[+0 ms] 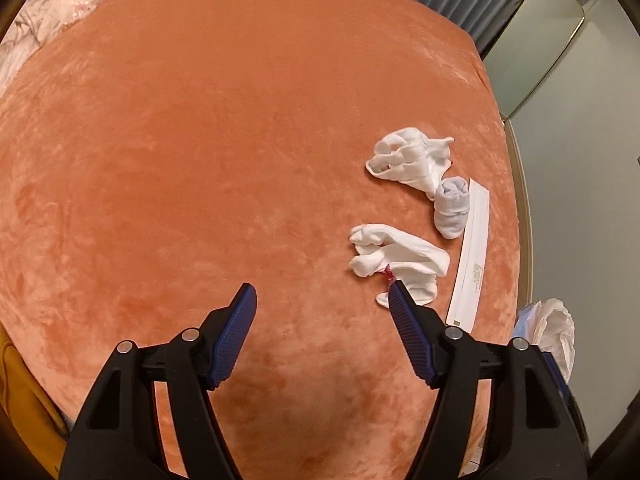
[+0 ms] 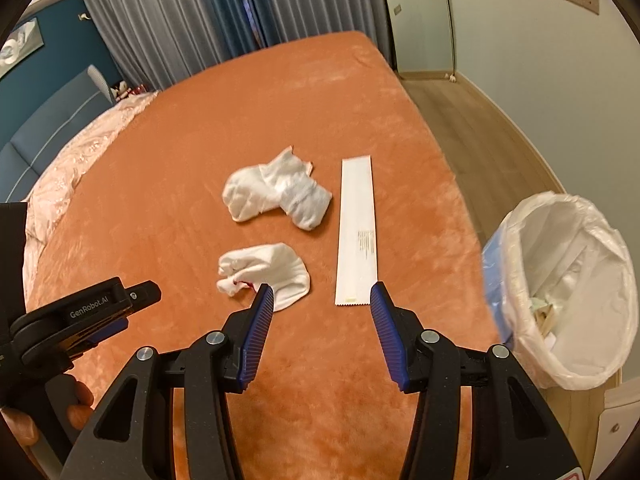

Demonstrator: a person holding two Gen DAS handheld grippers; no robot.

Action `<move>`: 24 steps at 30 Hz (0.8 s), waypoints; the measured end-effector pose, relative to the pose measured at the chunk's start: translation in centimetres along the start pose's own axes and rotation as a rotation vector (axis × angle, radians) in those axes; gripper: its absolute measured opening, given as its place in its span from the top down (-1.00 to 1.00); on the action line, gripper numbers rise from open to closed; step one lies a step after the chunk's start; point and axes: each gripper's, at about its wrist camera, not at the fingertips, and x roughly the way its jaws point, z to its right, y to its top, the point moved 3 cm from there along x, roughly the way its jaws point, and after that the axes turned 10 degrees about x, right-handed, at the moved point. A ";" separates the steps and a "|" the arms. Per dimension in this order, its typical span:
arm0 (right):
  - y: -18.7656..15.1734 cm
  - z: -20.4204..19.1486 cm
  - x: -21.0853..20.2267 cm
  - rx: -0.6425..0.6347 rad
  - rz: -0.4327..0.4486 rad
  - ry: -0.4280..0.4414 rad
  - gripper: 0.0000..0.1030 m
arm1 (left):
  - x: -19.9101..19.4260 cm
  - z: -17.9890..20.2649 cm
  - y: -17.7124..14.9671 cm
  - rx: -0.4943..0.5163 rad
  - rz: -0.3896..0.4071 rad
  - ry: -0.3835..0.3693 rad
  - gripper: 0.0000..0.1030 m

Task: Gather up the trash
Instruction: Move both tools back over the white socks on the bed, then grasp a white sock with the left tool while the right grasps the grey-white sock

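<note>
Both claws released, nothing gripped. Paper wrapper (image 2: pixel 356 232) flat on bed (image 2: pixel 200 140) — near end just ahead of right claw (image 2: pixel 322 296). Left claw (image 1: pixel 322 294) beside white sock (image 1: pixel 400 260) — right pad at its edge.

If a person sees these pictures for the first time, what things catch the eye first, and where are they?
The orange velvet bed cover fills both views. On it lie white socks and a long white paper wrapper to their right. Beside the bed's right edge stands a trash bin lined with a white bag, and the open left gripper and right gripper hover over the cover.
</note>
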 end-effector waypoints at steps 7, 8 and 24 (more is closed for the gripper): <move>2.3 1.3 3.7 0.030 -0.024 -0.050 0.04 | 5.1 3.7 2.2 -0.047 -0.092 -0.138 -0.52; 2.6 1.4 4.1 0.031 -0.026 -0.055 0.04 | 6.0 4.1 2.6 -0.069 -0.115 -0.142 -0.53; 7.8 -2.7 12.4 -0.029 -0.089 -0.006 0.04 | 10.9 0.9 3.4 -0.256 -0.181 -0.066 0.78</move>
